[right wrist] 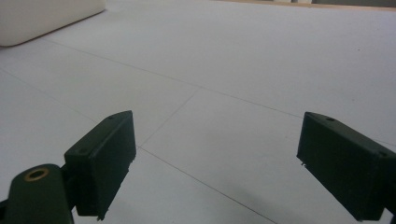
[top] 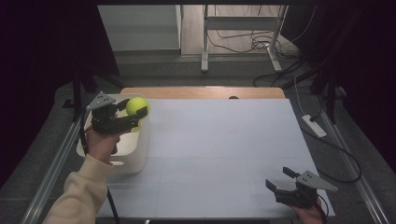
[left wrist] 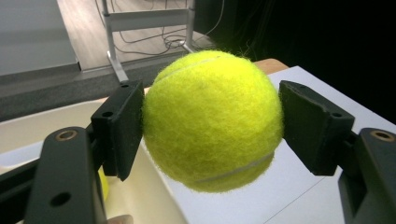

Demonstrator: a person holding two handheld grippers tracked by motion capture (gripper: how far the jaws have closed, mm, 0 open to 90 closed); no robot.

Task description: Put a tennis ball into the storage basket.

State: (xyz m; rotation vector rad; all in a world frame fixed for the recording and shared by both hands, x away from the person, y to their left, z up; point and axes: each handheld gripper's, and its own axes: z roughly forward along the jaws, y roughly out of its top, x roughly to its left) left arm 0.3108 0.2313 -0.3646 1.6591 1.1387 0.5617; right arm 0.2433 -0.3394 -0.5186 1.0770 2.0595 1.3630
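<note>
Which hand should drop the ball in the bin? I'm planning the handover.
Left: its gripper already clamps the ball over the bin. The right gripper sits open, far across the table.

At nine o'clock the left gripper (top: 138, 116) clamps a tennis ball (top: 136, 106) over the white bin (top: 140, 154); right gripper (top: 282, 179) rests at five o'clock.

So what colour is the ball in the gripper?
The tennis ball is bright yellow-green with a pale curved seam, clearest in the left gripper view.
</note>
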